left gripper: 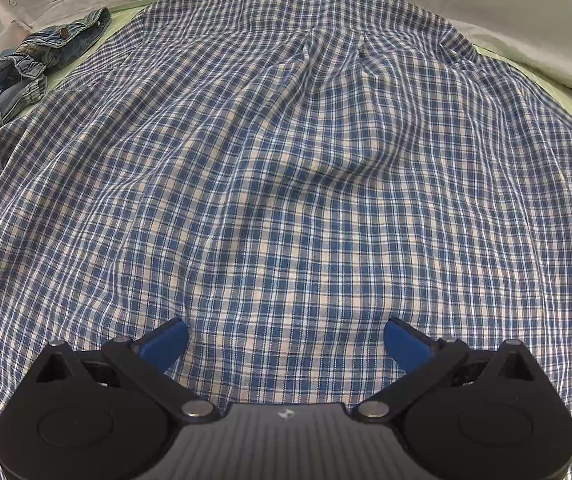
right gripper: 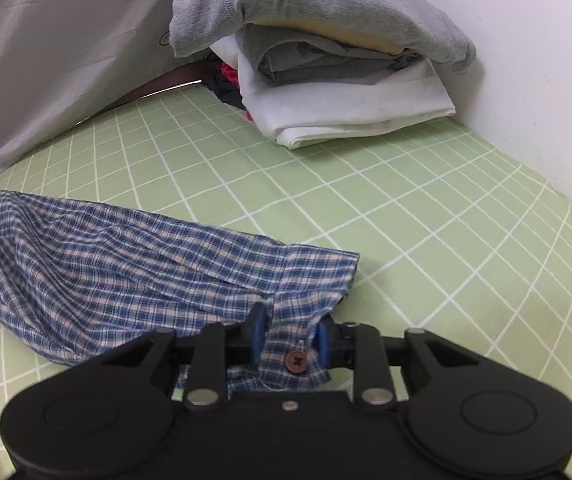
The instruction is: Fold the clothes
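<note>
Pinching the cuff of the blue plaid shirt with my right gripper: blue pads sit on either side of the cuff fabric, brown button just behind them, between the fingers. Whether the pads press fully on the cloth I can't tell for sure, but the fabric bunches between them. Sleeve runs left from the cuff across the green grid mat. Far side of the mat from the cuff: stack of folded clothes, grey top on top, white sheet at the bottom, against the white wall.

Left gripper hangs over the shirt's body, jaws spread wide, nothing between the blue pads. Shirt is spread flat and fills most of that view. Denim garment lies crumpled beyond the shirt's upper-left edge, touching it.
</note>
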